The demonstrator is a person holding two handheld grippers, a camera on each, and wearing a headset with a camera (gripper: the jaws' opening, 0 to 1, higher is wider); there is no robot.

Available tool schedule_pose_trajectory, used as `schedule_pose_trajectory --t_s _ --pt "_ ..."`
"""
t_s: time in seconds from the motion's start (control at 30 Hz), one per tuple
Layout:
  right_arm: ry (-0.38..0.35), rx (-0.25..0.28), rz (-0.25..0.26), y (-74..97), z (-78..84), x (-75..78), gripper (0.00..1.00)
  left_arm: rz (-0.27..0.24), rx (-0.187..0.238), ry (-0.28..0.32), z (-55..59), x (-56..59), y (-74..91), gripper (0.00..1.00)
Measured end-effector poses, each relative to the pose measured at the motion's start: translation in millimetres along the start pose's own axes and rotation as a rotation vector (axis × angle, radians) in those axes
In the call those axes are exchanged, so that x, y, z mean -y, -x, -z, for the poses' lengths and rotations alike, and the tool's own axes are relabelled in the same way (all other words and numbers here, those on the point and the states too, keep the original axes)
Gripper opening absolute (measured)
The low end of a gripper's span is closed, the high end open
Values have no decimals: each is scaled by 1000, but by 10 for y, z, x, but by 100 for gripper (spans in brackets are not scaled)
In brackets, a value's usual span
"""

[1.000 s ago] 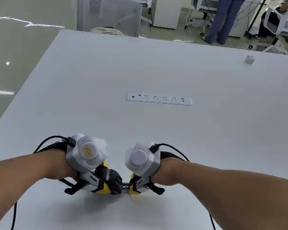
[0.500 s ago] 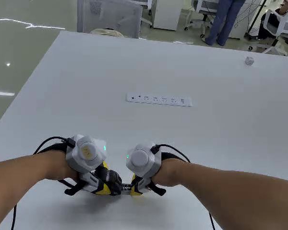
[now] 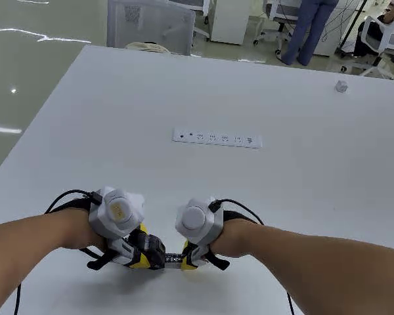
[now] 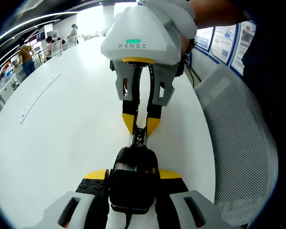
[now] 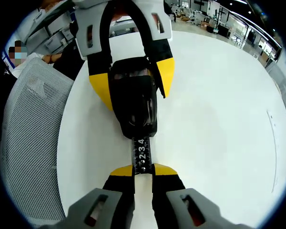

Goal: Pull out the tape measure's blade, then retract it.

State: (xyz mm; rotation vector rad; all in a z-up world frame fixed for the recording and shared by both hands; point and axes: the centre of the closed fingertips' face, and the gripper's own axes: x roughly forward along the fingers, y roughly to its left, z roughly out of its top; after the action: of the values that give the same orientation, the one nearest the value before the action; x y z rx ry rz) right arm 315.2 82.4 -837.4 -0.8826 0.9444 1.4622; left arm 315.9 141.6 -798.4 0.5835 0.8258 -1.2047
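On the white worktop (image 3: 282, 111), well to the person's side of the power strip (image 3: 217, 138), the left tongs (image 4: 133, 176) are clamped on the case of the black tape measure (image 5: 133, 102). The right tongs (image 5: 142, 169) pinch the tip of its blade (image 5: 141, 150), with only a few numbered marks drawn out. A hurried or off-line pull could let the thin blade slip that narrow pinch and snap back, or twist the case loose.

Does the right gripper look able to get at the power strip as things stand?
Probably not yet: the right gripper is shut on the blade, tied to the tape measure in the left gripper, and the power strip lies far up the table. Nothing stands between, so releasing first should free the way.
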Motion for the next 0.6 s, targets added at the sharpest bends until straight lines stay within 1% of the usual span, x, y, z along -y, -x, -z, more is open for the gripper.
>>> schedule_pose_trajectory --t_s 0.23,0.43,0.6 --pt "-2 -17 1 6 37 11 11 1 -3 5 -4 1 -5 34" --pt "-1 -30 6 19 67 10 11 0 3 4 -6 1 -12 34" --pt "-5 -27 8 22 99 21 11 -3 4 1 -5 0 -14 34"
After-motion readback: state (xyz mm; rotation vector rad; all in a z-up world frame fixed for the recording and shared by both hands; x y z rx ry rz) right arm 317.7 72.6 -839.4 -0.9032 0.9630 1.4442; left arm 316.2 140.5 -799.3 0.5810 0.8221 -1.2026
